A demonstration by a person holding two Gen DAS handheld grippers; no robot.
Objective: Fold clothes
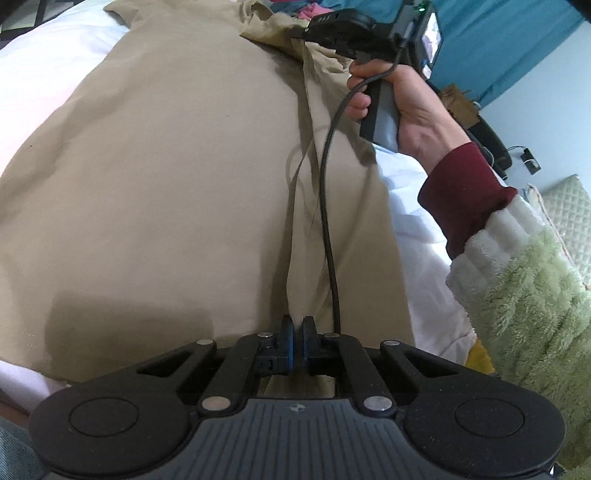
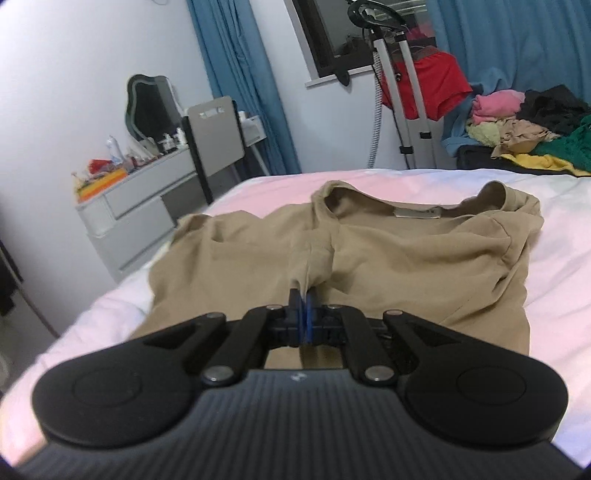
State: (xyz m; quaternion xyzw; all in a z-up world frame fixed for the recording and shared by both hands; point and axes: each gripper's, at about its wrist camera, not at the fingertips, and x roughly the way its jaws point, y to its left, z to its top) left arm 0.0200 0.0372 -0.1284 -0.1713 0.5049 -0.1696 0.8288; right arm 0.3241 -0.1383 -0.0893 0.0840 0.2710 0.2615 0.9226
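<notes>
Tan T-shirt (image 2: 388,258) spread flat on white bed sheet (image 2: 576,258), neckline and label toward far end in right wrist view, one side folded inward along a lengthwise crease. Left gripper (image 1: 297,326) closed on a fold of tan fabric at the near hem, blue pads pressed together with cloth pinched between. Right gripper (image 2: 303,301) likewise closed, a ridge of the same shirt rising from between its blue pads toward the collar. In left wrist view, right gripper (image 1: 314,27) seen from the side, at the far end of the shirt by the sleeve, held by right hand (image 1: 402,107) in maroon cuff and fuzzy green sleeve; its fingertips hidden from this angle. Black cable (image 1: 327,206) hung from that handle down across the shirt. Beyond the bed, pile of clothes (image 2: 524,129) in pink, black, green and yellow at the right, red garment (image 2: 439,88) draped on a metal stand, blue curtains (image 2: 240,74) by the window, grey dresser (image 2: 140,206) cluttered with small items beside a mirror (image 2: 149,107).
</notes>
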